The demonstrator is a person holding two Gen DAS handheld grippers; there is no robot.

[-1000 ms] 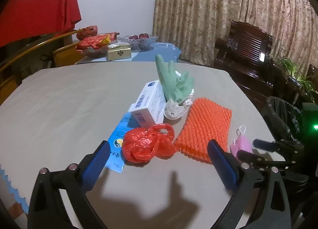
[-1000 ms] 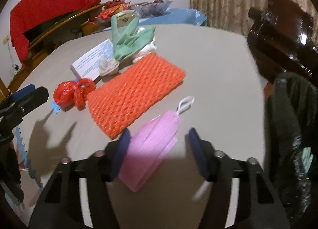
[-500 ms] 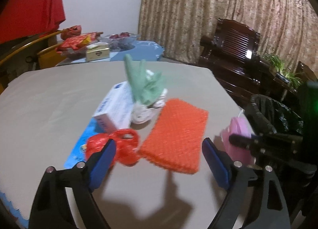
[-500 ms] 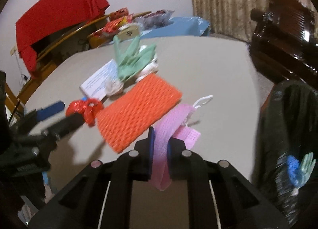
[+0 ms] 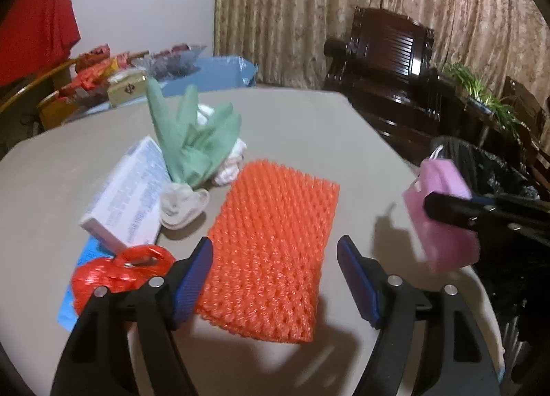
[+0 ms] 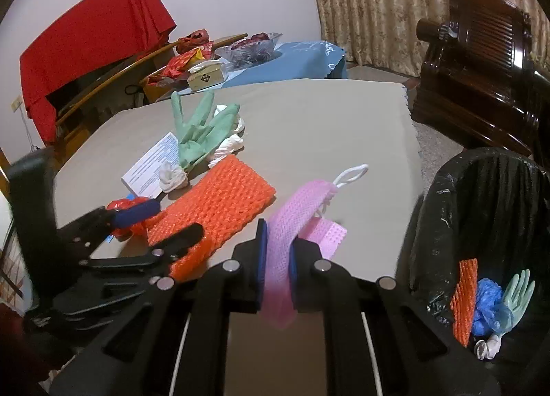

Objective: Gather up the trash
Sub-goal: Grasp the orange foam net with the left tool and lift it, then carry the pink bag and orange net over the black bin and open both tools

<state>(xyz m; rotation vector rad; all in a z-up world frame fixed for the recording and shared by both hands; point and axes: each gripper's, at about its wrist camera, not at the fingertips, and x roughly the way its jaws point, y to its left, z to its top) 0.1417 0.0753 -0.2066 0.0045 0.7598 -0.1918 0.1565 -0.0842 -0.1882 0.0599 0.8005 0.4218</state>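
The right gripper (image 6: 276, 260) had its jaws pinched tight on the pink face mask (image 6: 292, 217), which hung clear of the surface (image 6: 326, 127) near its edge, beside the black-lined trash bin (image 6: 447, 210) (an orange net, a blue wad and a pale green glove already lay inside). The left gripper (image 5: 275, 275) hovered with its jaws closing either side of the near end of the orange foam net (image 5: 275, 241), not yet pressing it. Farther back lay a knotted red bag (image 5: 113, 272), a white box (image 5: 127, 196) and a green glove (image 5: 196, 141).
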